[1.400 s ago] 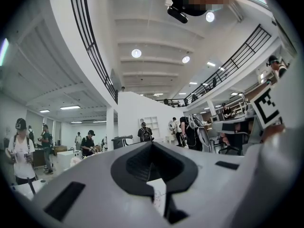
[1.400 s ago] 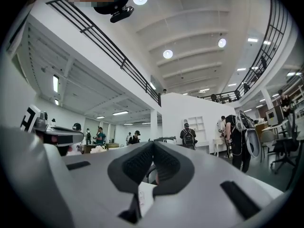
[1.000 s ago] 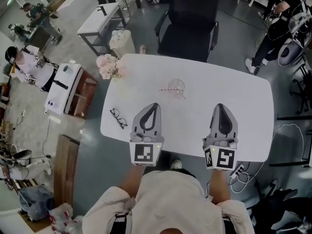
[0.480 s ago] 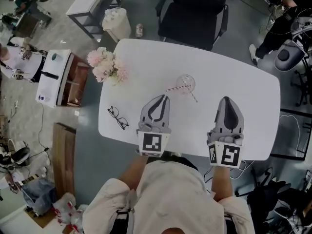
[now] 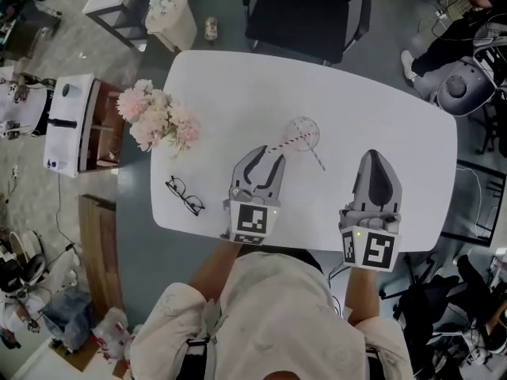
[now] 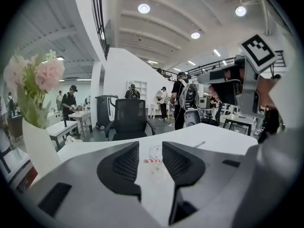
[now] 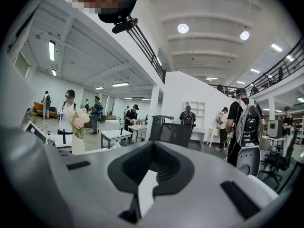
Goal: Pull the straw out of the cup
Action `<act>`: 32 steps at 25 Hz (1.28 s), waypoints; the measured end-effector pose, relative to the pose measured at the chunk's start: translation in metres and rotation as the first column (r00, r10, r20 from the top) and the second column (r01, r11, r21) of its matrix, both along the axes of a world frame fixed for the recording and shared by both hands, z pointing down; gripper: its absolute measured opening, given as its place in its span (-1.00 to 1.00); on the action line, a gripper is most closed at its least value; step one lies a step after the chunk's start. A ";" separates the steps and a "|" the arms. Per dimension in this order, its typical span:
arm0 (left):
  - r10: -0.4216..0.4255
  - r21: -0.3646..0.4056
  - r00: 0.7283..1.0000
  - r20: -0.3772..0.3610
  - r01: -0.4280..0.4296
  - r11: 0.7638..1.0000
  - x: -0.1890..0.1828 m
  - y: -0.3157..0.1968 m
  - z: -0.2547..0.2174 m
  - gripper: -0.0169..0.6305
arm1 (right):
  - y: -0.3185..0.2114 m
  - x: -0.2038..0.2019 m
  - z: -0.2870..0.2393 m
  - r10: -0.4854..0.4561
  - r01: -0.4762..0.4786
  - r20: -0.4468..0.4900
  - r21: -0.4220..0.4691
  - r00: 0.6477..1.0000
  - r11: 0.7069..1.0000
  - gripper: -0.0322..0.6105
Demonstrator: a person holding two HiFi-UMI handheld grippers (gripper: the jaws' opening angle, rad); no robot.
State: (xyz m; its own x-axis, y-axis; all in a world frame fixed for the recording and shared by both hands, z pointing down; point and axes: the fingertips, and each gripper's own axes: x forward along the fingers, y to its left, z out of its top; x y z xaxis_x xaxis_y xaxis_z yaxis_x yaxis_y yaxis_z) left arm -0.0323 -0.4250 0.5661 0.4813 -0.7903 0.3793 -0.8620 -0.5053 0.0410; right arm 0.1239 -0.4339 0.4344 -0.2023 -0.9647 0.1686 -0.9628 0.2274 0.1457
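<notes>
A clear cup (image 5: 303, 132) stands mid-table with a red-and-white striped straw (image 5: 287, 142) leaning out of it toward me. My left gripper (image 5: 268, 154) is just short of the cup, its jaws opening. The straw's free end lies at the fingertips, and no pad presses on it. In the left gripper view the cup (image 6: 156, 152) and straw (image 6: 153, 160) show through the gap of the gripper (image 6: 150, 148). My right gripper (image 5: 375, 158) hovers to the cup's right with jaws shut and nothing in them; in its own view the gripper (image 7: 152, 145) shows closed tips.
The white table (image 5: 380, 101) also bears pink flowers in a vase (image 5: 158, 121) at its left edge, glasses (image 5: 184, 196) at front left, and a thin stick (image 5: 316, 157) by the cup. A black chair (image 5: 305, 10) stands behind the table.
The left gripper's jaws went from shut to open as it moved forward toward the cup and straw. The right gripper moved forward a little and stayed shut.
</notes>
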 end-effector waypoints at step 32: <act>0.124 -0.131 0.990 -0.071 -0.132 0.983 0.019 -0.026 0.066 -0.83 | -0.026 -0.007 0.028 0.069 -0.072 -0.046 -0.061 0.997 0.996 -0.90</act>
